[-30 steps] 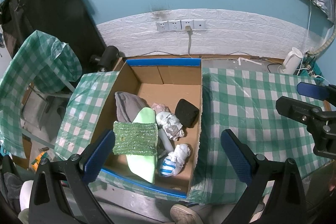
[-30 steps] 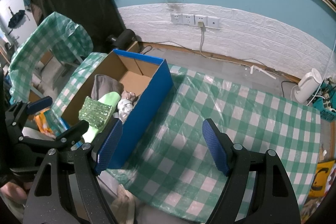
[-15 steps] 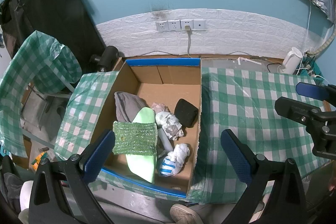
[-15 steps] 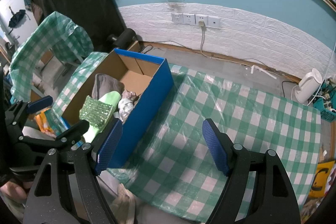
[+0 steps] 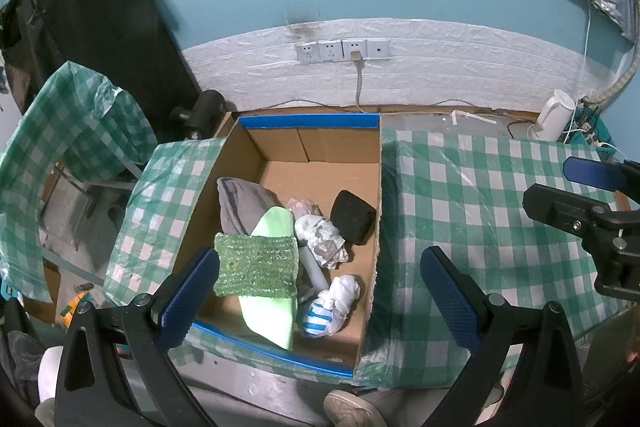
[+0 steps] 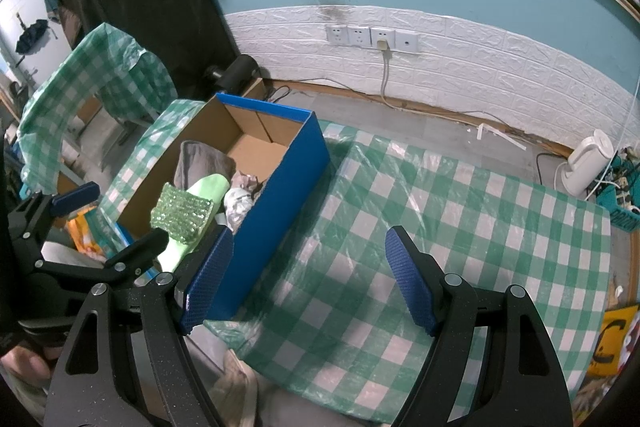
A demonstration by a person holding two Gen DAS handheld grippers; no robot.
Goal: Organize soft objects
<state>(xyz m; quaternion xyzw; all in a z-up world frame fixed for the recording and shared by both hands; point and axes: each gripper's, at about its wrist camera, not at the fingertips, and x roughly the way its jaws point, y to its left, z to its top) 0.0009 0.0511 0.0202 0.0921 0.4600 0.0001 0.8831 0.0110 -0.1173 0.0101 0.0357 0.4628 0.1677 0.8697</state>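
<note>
You are holding your left gripper (image 5: 320,291) wide apart with nothing between its blue pads, hanging above the near end of the cardboard box (image 5: 379,211). Your right gripper (image 6: 308,283) is also spreading wide and gripping nothing, hovering over the green-checked cloth covering the counter (image 6: 460,227), just to the right of the box's blue outer wall. The soft things are all lying inside the box: a green mesh sponge (image 5: 256,265) is resting across a pale green foam piece (image 5: 272,311) near the front left, a grey cloth (image 5: 240,203) is bunching behind them against the left wall, and a black sponge (image 5: 354,217) is sitting close to the right wall. Between these, crumpled white paper (image 5: 322,237) is lying mid-box, and a white bundle with blue stripes (image 5: 332,305) is sitting toward the front. The checked cloth to the right of the box is showing only its plastic cover. A white kettle (image 6: 586,163) is standing on the floor by the wall.
</note>
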